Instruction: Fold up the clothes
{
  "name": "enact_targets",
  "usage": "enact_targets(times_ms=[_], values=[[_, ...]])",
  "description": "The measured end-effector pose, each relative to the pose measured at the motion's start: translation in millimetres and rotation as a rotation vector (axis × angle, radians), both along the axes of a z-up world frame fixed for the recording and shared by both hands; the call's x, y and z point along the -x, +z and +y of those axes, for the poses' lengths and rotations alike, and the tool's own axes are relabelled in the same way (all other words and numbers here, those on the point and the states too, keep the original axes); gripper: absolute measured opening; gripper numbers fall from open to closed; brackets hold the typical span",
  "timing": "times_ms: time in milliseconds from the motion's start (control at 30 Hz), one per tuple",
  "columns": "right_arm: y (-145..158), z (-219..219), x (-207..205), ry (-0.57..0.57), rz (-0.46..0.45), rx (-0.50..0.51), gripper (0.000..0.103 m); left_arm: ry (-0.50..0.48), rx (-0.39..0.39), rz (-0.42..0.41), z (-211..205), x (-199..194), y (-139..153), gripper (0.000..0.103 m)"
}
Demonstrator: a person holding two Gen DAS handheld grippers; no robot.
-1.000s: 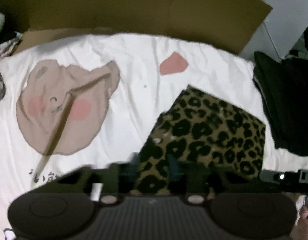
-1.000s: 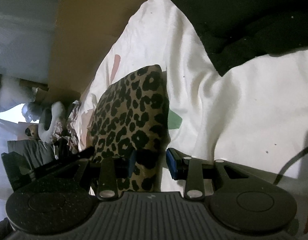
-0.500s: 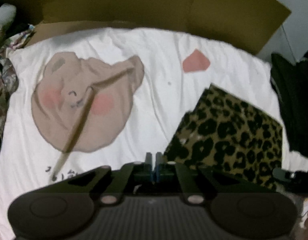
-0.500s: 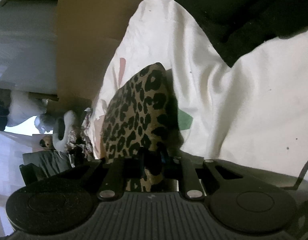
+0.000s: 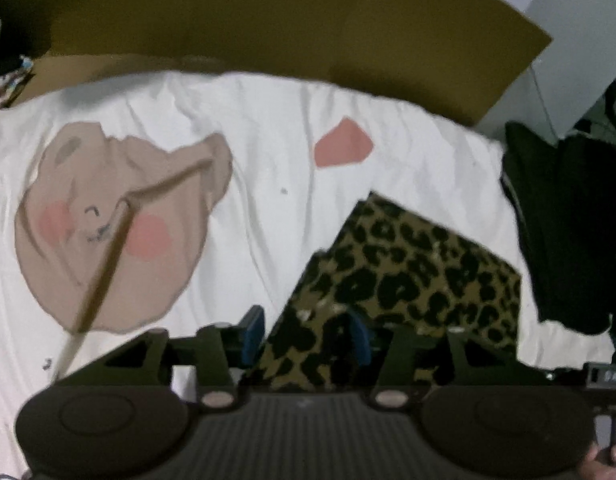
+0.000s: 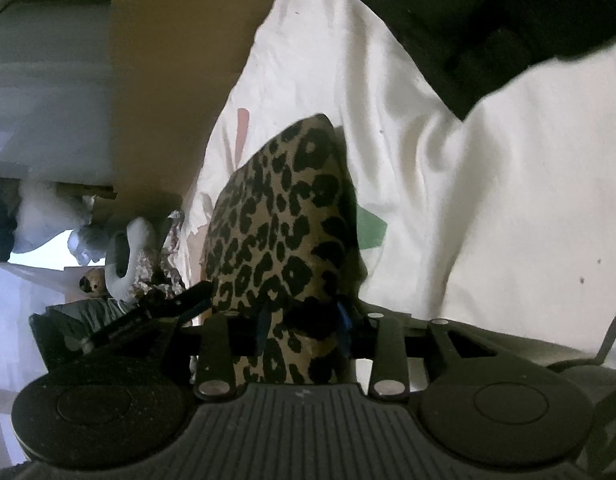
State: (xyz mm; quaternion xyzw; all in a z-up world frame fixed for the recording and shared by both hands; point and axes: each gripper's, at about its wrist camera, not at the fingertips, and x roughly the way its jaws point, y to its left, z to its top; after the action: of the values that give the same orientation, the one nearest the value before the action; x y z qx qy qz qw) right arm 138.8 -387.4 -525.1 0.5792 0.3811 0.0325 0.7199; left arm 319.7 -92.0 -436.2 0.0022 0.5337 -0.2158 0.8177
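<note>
A folded leopard-print garment [image 5: 420, 276] lies on a white sheet [image 5: 267, 128] printed with a tan bear face. My left gripper [image 5: 306, 336] is at the garment's near left corner. Its jaws are opening and the corner lies between the blue pads [image 5: 253, 332] without being pinched. In the right wrist view the same garment [image 6: 275, 220] bulges up in front of my right gripper [image 6: 303, 328]. Those jaws are opening too, and a thick fold of the leopard cloth sits between the pads [image 6: 344, 326].
A heap of black clothing [image 5: 568, 232] lies to the right of the garment and shows in the right wrist view as black clothing [image 6: 488, 20]. Brown cardboard [image 5: 267, 20] stands behind the sheet. Plush toys and clutter [image 6: 123, 256] sit past the sheet's left end.
Half a second ago both grippers were shut, the right one pinching the leopard cloth. Both have since spread their jaws. The garment lies in the same place.
</note>
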Motion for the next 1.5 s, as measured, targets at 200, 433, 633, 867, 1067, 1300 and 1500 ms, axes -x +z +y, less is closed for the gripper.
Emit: enact_targets(times_ms=[200,433,633,867,1067,1300,1500], values=[[-10,8,-9,-0.001,0.013,-0.026,0.037,-0.014,0.018,0.03,4,-2,-12,0.052],[-8,17,-19,0.019,0.014,0.015,0.012,-0.058,0.029,0.049,4,-7,-12,0.05],[6,19,-22,0.045,0.001,0.077,0.006,-0.06,0.078,0.085,14,-12,-14,0.053],[10,17,-26,0.052,0.018,0.093,0.005,-0.005,0.159,0.165,25,-15,-25,0.055],[17,12,-27,0.057,0.03,0.09,0.005,-0.01,0.176,0.191,25,-14,-25,0.047],[21,-4,-22,0.042,0.038,0.099,0.005,-0.041,0.187,0.214,16,-8,-22,0.045],[26,-16,-15,0.029,0.041,0.113,0.004,-0.051,0.202,0.226,6,-1,-20,0.044]])
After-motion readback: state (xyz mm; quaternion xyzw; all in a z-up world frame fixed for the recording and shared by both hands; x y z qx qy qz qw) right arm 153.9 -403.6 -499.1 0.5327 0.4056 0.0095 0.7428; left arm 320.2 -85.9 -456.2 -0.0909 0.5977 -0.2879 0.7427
